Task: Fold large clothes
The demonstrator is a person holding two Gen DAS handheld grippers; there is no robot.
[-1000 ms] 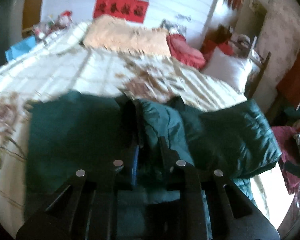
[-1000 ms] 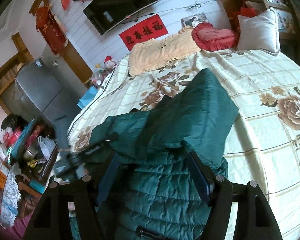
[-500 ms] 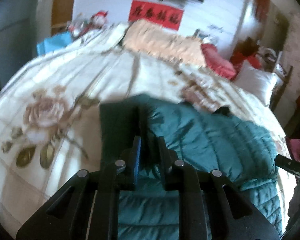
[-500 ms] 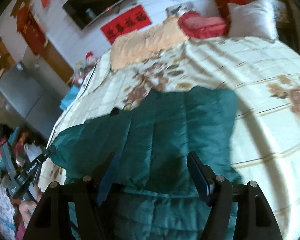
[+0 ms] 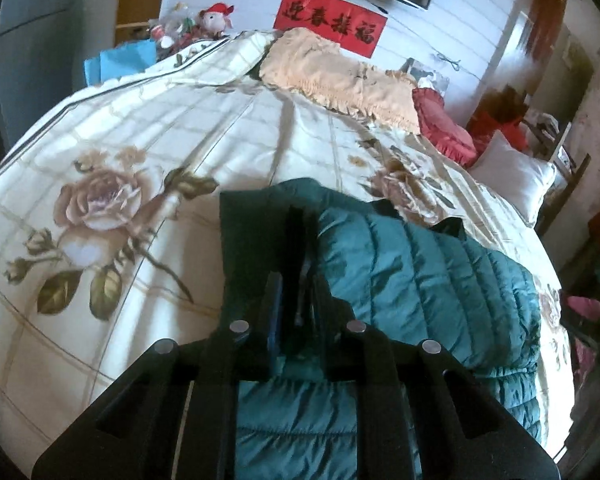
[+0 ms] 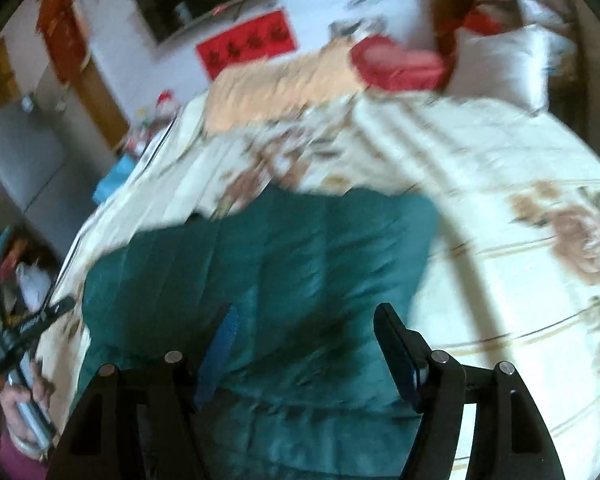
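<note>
- The dark green quilted puffer jacket (image 5: 420,280) lies on the floral bedspread (image 5: 119,160), near the foot of the bed and well short of the pillows at the head.
- The left gripper (image 5: 295,276) has its jaws drawn nearly together on a thin dark edge of the jacket — a hem or front placket, though the fabric there is too shadowed to say which. That pinched edge stands up between the fingers, with the smooth dark lining (image 5: 251,248) just to its left and the quilted shell to its right.
- The right gripper (image 6: 304,344) has its jaws apart above the near part of the jacket (image 6: 259,272); nothing is pressed between its pads. This view is blurred, so the finer lie of the cloth under it cannot be read.
- In the right wrist view, the person's hand (image 6: 23,400) shows at the lower left, holding the handle of the left gripper at the jacket's left edge.
- Step in hand, as I judge it: one side of the jacket is being carried across the body to make a lengthwise fold, and the fold looks partly laid.
- The next move likely calls for setting the pinched edge down flat and letting go — then the free right gripper taking a hold on the opposite side or the bottom hem, so the bulky padding does not spring back.
</note>
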